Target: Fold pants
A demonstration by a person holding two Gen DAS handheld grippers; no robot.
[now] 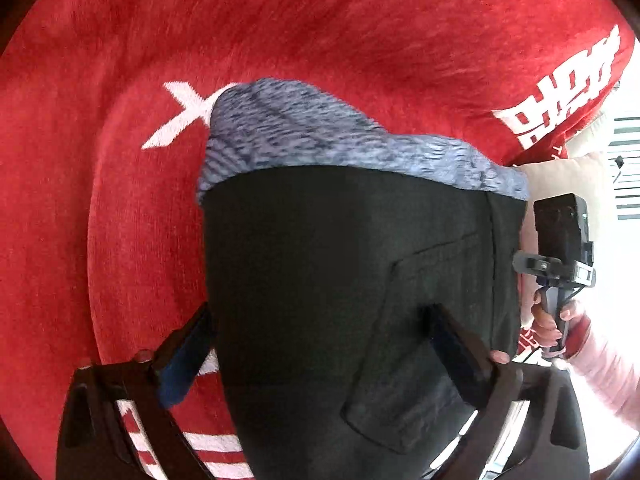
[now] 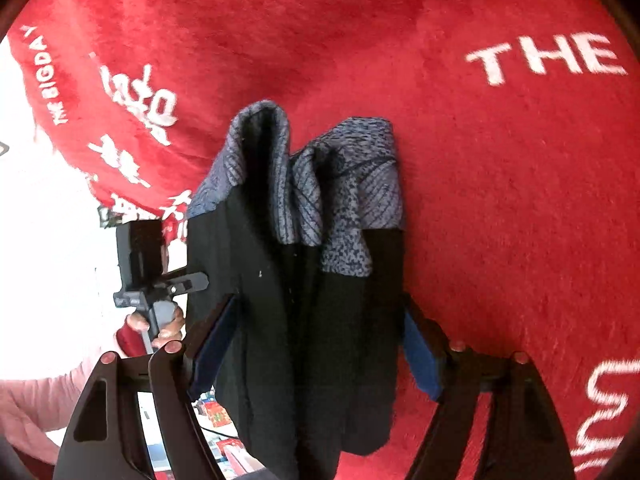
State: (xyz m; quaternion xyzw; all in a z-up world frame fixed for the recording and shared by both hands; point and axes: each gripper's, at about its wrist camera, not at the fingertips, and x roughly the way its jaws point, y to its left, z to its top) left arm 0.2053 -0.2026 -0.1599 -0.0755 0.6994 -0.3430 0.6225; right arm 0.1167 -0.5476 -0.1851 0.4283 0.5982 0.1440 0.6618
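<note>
Black pants [image 1: 320, 260] with a heathered blue-grey end [image 1: 304, 132] lie on a red blanket [image 1: 120, 220]. A back pocket faces up in the left wrist view. My left gripper [image 1: 316, 312] is wide open astride the black part: one finger stands at the cloth's left edge and the other lies over the pocket. In the right wrist view the pants [image 2: 304, 320] are bunched in folds, blue-grey end [image 2: 320, 184] farthest away. My right gripper [image 2: 320, 300] is open with a blue pad on each side of the bundle. I see no firm pinch.
The red blanket [image 2: 500, 200] carries white lettering and spreads far around the pants. Its edge runs close by, with a bright room and floor clutter [image 2: 220, 416] beyond. A hand [image 1: 548, 324] in a pink sleeve holds the other gripper's handle.
</note>
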